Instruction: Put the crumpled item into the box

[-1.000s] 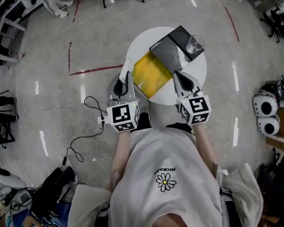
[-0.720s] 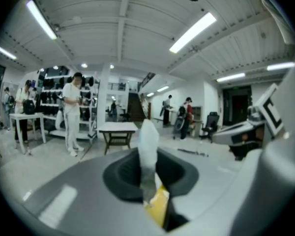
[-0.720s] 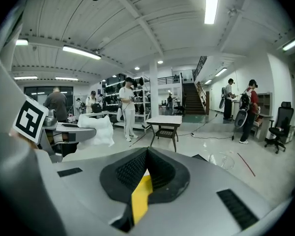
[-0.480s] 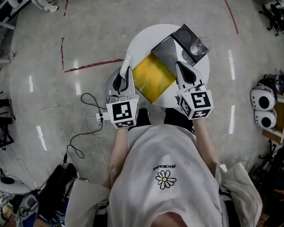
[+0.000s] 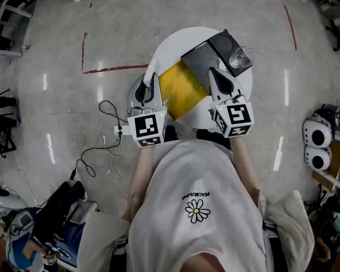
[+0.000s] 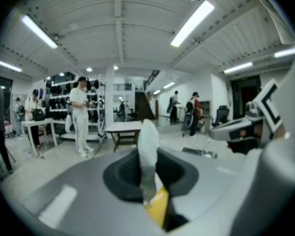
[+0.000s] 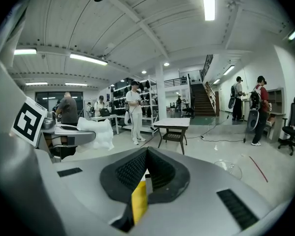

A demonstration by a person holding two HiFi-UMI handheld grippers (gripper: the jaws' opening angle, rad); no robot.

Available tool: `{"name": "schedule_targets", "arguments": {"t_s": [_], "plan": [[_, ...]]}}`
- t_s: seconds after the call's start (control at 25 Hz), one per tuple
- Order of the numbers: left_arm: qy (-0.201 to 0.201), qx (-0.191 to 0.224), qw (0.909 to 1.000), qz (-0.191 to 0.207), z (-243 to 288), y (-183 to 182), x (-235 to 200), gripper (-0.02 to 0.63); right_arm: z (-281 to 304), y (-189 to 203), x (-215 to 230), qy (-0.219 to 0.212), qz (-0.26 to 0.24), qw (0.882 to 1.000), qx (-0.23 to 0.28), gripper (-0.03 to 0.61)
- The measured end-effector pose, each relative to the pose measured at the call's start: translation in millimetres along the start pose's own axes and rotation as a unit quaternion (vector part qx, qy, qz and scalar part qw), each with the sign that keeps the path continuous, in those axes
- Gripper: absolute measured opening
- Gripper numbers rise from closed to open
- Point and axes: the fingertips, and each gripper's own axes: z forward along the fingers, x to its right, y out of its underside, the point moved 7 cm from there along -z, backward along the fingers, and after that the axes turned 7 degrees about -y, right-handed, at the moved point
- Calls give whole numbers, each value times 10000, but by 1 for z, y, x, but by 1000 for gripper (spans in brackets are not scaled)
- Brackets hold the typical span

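A white crumpled item [image 5: 151, 68] sticks out of my left gripper [image 5: 153, 79], which is shut on it at the round table's left edge, just left of the box. In the left gripper view the item [image 6: 148, 136] stands upright between the pads of that gripper [image 6: 150, 178]. The box [image 5: 180, 88] lies open on the table, yellow inside, with a dark lid [image 5: 204, 61] folded back. My right gripper [image 5: 212, 71] hovers over the box's right side with its jaws shut and nothing between them; in its own view this gripper [image 7: 146, 155] shows yellow [image 7: 139, 200] below.
The white round table [image 5: 173, 44] is small, with bare floor all round. A clear crumpled cup [image 5: 241, 55] sits on the lid's far right corner, and the cup [image 7: 228, 168] also shows in the right gripper view. Cables [image 5: 102, 146] trail on the floor at left.
Both grippers have moved forward alongside the box, the right one now reaching over the dark lid. The white item stays held in the left gripper.
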Motion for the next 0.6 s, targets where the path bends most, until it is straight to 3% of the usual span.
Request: {"name": "schedule_targets", "arguments": {"t_s": [0.24, 0.4, 0.52, 0.6], "plan": [[-133, -13, 9998, 144, -1, -1, 4, 46, 4, 2, 4, -165, -6, 9999, -2, 0], [-124, 40, 9923, 1233, 2, -2, 16, 44, 5, 4, 5, -206, -11, 9998, -50, 0], [-45, 5, 9788, 2048, 9, 3, 28, 44, 2, 5, 8, -165, -2, 9998, -74, 0], [95, -72, 9651, 2617, 18, 10, 35, 44, 2, 5, 10, -114, 17, 9999, -85, 0]]}}
